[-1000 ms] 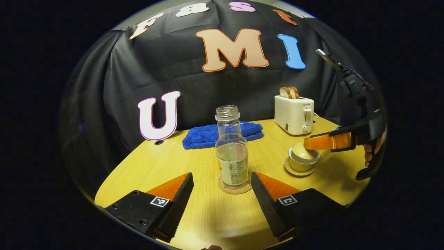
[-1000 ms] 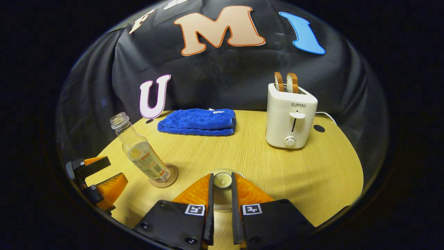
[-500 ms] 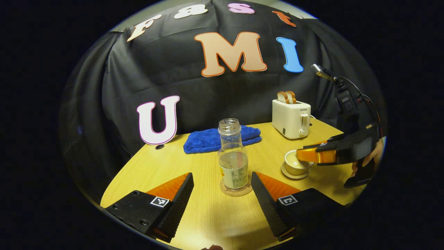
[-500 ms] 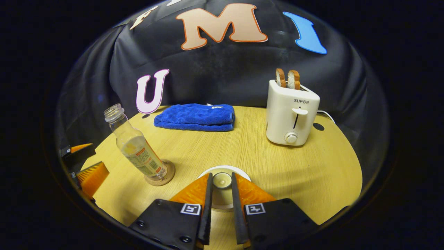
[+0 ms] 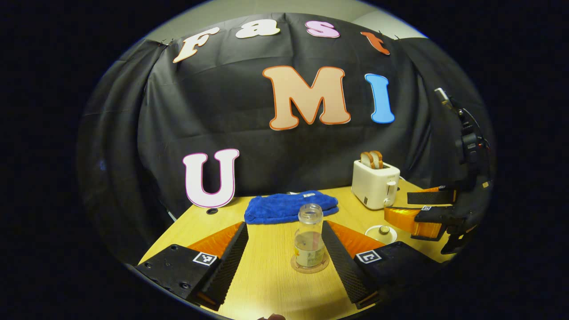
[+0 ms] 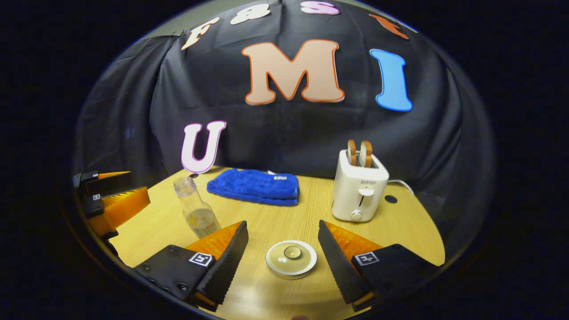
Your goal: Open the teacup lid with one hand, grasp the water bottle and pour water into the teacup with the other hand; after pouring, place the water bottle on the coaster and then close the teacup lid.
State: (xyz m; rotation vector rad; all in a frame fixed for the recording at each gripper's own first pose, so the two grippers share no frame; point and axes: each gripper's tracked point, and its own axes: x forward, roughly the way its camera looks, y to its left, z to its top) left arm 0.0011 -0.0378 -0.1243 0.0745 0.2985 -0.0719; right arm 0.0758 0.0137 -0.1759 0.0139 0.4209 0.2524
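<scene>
Table: light wooden round table [image 6: 355,231] in front of the black cloth wall, everything sits on it.
Towel: folded blue towel [image 6: 254,186] near the back, close to the wall.
Toaster: white toaster [image 6: 358,193] back right with two slices of bread [image 6: 359,153] poking out the top.
Left gripper: left gripper [image 5: 284,258] hangs above the table with its jaws spread wide, nothing between the pads. In the left gripper view the bottle lines up between the two fingers but sits farther off, not touched by either. You can also spot it at the left edge of the right gripper view [image 6: 116,202].
Right gripper: right gripper [image 6: 282,262] is wide open too, holding nothing. The teacup sits in the gap between its fingers, clear of both. It shows off to the right in the left gripper view [image 5: 420,211].
Bottle: clear water bottle [image 5: 309,242], no cap, some water in the bottom, standing upright on the coaster.
Teacup: teacup [image 6: 291,258] near the front of the table, right of the bottle, on its saucer.
Lid: lid [image 6: 292,254] is on the cup, knob up.
Coaster: round cork coaster [image 5: 310,266] right under the bottle.
</scene>
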